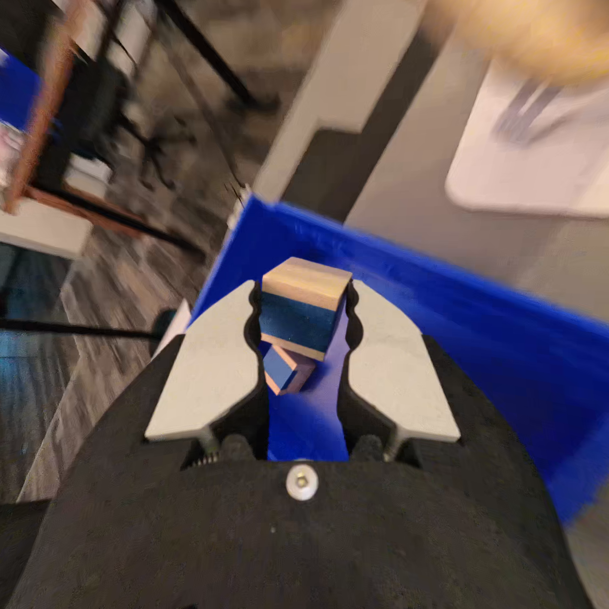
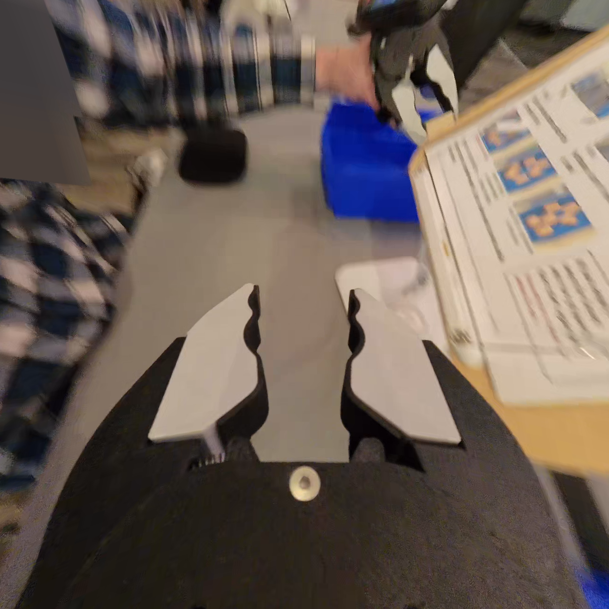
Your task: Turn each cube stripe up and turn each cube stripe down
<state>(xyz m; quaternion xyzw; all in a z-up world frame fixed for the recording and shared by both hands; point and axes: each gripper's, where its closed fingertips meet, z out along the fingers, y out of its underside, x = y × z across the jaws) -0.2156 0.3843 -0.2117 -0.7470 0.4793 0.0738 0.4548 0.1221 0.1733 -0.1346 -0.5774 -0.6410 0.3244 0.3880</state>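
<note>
My left gripper (image 1: 301, 286) is shut on a wooden cube with a blue stripe (image 1: 301, 306). The stripe runs across the face towards me, and both pads touch the cube's sides. The cube hangs inside a blue bin (image 1: 445, 306). A second striped cube (image 1: 286, 370) lies tilted on the bin floor below it. My right gripper (image 2: 303, 293) is open and empty over the grey table (image 2: 214, 263). The right wrist view shows the blue bin (image 2: 362, 171) farther off, with the left gripper (image 2: 425, 99) above it in a person's hand (image 2: 346, 72).
A white tray (image 2: 372, 280) lies on the table just ahead of my right fingers; it also shows in the left wrist view (image 1: 527, 158). A board with printed sheets (image 2: 527, 230) stands at the right. A black object (image 2: 212, 155) sits farther back. A checked sleeve (image 2: 49, 263) is at the left.
</note>
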